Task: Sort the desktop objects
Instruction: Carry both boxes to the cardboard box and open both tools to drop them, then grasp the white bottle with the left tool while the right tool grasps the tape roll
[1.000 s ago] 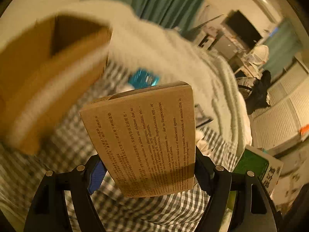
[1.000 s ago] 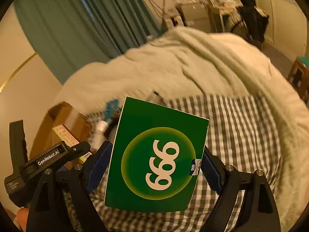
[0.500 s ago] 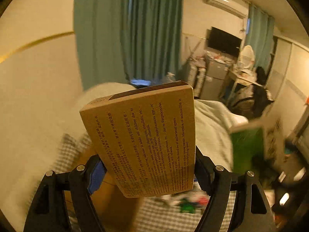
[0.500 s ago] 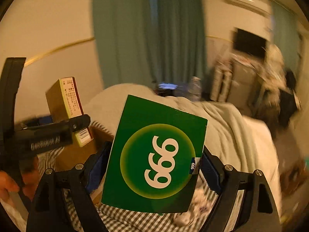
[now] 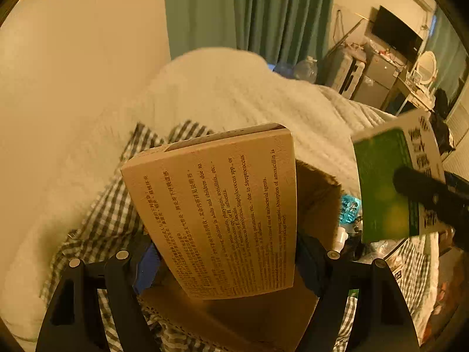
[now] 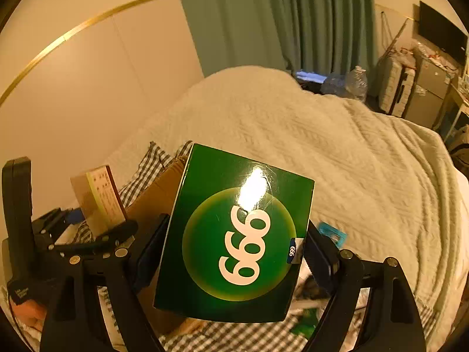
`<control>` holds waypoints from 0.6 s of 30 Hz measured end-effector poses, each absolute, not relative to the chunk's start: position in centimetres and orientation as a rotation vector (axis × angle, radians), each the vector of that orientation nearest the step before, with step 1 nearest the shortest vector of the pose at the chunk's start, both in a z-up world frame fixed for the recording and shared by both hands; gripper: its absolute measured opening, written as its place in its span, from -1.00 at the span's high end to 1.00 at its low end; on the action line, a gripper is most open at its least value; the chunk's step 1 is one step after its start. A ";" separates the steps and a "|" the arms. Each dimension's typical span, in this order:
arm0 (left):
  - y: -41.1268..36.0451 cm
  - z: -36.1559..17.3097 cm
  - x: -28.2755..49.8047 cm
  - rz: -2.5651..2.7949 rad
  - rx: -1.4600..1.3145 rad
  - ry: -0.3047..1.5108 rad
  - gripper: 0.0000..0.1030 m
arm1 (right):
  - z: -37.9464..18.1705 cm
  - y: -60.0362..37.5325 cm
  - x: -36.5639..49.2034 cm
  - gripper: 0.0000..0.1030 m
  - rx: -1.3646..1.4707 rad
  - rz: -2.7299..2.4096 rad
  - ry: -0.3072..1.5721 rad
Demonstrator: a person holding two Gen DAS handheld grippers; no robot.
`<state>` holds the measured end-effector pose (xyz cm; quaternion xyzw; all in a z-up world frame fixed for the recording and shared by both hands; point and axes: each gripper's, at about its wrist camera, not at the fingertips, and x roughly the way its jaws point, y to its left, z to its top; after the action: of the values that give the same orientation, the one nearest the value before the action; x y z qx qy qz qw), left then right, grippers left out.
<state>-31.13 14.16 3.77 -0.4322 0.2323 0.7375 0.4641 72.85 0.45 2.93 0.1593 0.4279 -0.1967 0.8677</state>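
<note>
My left gripper [image 5: 228, 256] is shut on a tan medicine box [image 5: 222, 208] with printed text, held above an open cardboard box [image 5: 316, 202]. My right gripper [image 6: 231, 249] is shut on a green box marked 999 [image 6: 237, 234]. The green box also shows in the left wrist view [image 5: 390, 182] at the right, blurred. The left gripper and its tan box [image 6: 99, 199] show at the left in the right wrist view, with the cardboard box [image 6: 158, 193] behind them.
A checked cloth [image 5: 102, 220] lies over a white quilted bed cover [image 6: 351, 161]. Small items, among them a blue blister pack [image 5: 348, 208], lie on the cloth by the cardboard box. Green curtains [image 6: 278, 17] and cluttered furniture [image 6: 425, 76] stand beyond.
Both grippers keep hold of their boxes. Both views swung up to the room, then tilted back down; the cardboard box now sits right behind the tan box.
</note>
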 end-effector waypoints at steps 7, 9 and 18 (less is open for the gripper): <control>14.7 2.2 -31.0 1.804 -1.059 0.644 -0.65 | 2.2 0.1 75.2 -0.76 0.454 -0.441 0.812; 14.8 2.6 -30.8 1.802 -1.043 0.652 -0.95 | 2.6 0.6 75.0 -0.85 0.471 -0.454 0.793; 13.1 4.9 -31.2 1.849 -1.038 0.533 -0.99 | 5.5 2.2 71.1 -0.87 0.398 -0.596 0.755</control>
<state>-31.23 13.09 4.87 -0.4216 0.2166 0.7509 0.4598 71.07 2.24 5.51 0.1900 0.3607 -0.2848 0.8676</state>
